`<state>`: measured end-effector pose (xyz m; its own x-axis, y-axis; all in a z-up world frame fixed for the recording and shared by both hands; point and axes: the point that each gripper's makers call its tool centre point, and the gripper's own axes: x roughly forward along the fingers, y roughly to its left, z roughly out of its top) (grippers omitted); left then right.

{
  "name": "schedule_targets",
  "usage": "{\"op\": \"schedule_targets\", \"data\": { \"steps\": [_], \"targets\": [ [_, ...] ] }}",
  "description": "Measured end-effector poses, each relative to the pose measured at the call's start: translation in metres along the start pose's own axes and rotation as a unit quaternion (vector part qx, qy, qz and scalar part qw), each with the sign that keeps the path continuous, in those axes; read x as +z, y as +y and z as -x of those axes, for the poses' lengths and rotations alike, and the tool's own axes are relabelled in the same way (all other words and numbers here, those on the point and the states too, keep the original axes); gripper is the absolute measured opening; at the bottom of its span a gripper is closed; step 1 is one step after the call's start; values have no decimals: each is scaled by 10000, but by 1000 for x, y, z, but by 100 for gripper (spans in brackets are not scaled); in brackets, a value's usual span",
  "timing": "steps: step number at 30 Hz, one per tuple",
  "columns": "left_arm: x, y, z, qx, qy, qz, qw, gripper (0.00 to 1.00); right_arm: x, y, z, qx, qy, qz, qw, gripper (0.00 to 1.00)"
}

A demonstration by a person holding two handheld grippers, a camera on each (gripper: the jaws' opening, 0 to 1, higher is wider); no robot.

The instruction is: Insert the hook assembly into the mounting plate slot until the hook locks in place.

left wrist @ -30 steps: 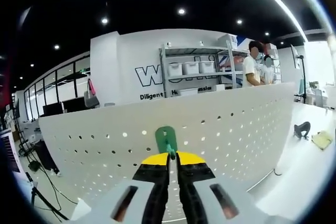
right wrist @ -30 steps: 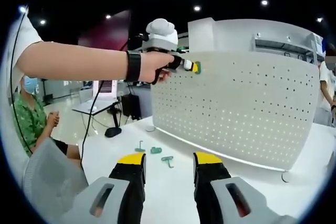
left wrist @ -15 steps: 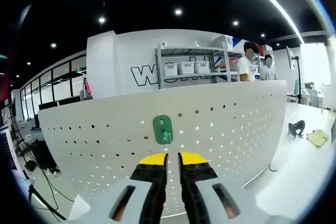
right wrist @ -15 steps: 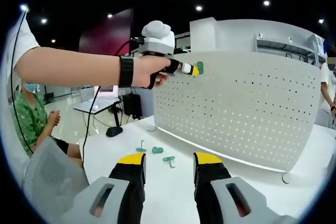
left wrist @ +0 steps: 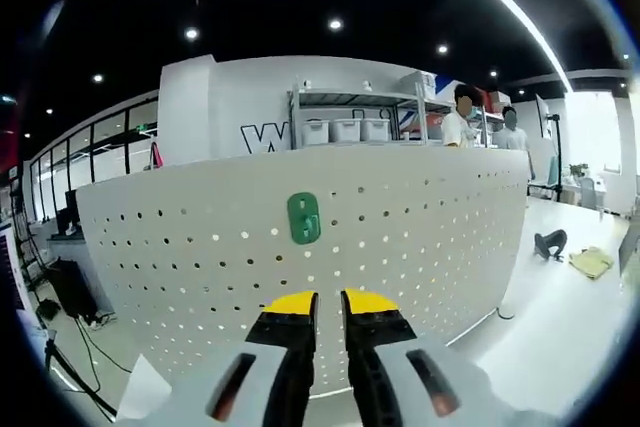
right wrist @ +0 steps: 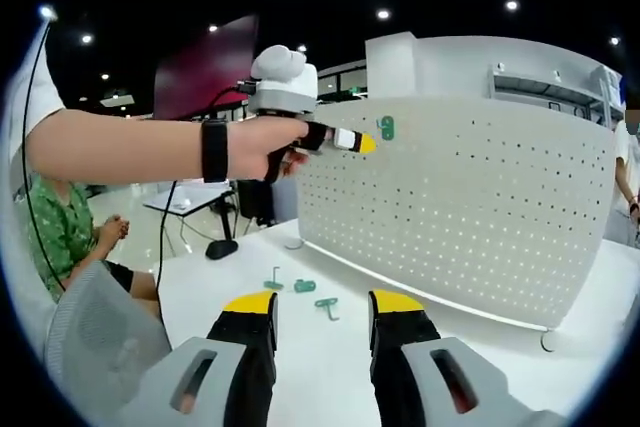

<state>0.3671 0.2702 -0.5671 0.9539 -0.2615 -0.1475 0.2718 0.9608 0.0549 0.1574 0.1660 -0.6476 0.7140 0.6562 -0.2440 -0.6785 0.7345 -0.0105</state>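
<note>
We could read very little. On the far wall (left wrist: 230, 112), behind the pegboard (left wrist: 400, 237), stood large dark lettering, of which we made out only the first letter, "W"; the shelf (left wrist: 350, 127) and the pegboard's top edge covered the rest, so we could not tell the word. The bins (left wrist: 346, 130) on that shelf bore no marks we could read. In the right gripper view we found no legible writing, neither on the pegboard (right wrist: 470, 207) nor on the table (right wrist: 300, 337).
</note>
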Motion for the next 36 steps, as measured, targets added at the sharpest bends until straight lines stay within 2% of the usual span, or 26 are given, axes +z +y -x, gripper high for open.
{"op": "schedule_targets", "data": {
  "steps": [5, 12, 21, 36],
  "targets": [
    [-1, -5, 7, -133, -52, 15, 9999, 12, 0, 0, -1, 7, -12, -6, 10000, 36],
    [-11, -12, 19, -325, -20, 45, 9995, 12, 0, 1, 0, -17, -39, -33, 10000, 36],
    [-40, -20, 35, -568, 169, 133, 9982, 13, 1, 1, 2, -33, -50, -24, 10000, 36],
    [-76, -18, 49, -631, 472, 170, 9967, 13, -1, 6, 0, 2, -48, -52, 10000, 36]
  ]
}}
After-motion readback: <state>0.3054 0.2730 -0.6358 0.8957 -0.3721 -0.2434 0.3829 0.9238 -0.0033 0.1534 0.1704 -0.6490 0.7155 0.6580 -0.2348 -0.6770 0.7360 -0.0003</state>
